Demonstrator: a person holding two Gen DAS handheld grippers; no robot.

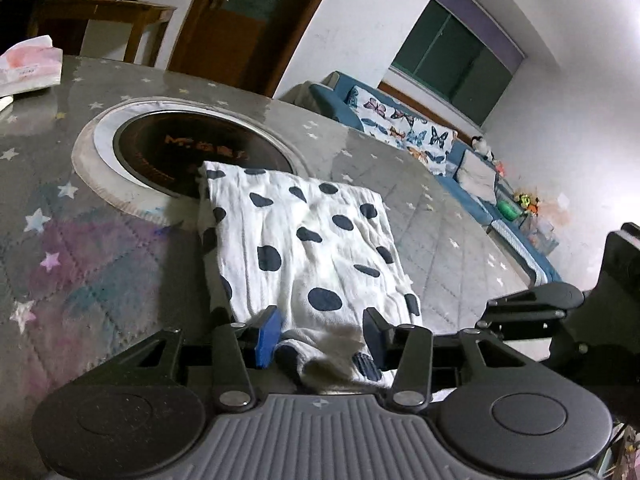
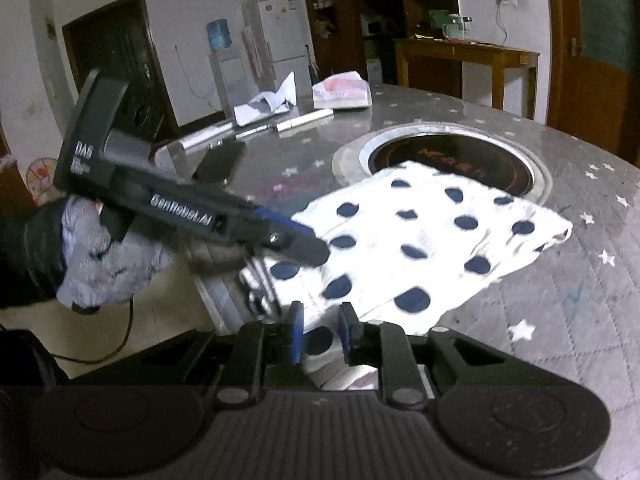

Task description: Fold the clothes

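A white cloth with dark blue dots [image 1: 308, 248] lies folded on the grey star-patterned table [image 1: 80, 264], its far corner over the round cooktop [image 1: 192, 148]. My left gripper [image 1: 320, 332] is open, with the cloth's near edge between its fingers. It shows in the right wrist view [image 2: 304, 246] at the cloth's left edge, held by a gloved hand. In the right wrist view the cloth [image 2: 424, 236] spreads ahead. My right gripper [image 2: 320, 330] is open a little, its blue-padded fingers on either side of the cloth's near edge.
A tissue pack [image 2: 340, 94], crumpled paper [image 2: 264, 104], a rolled tube [image 2: 304, 118] and a dark phone [image 2: 220, 164] lie at the table's far side. A wooden side table [image 2: 468, 60] and a door stand behind. A blue sofa [image 1: 440, 152] lies beyond the table.
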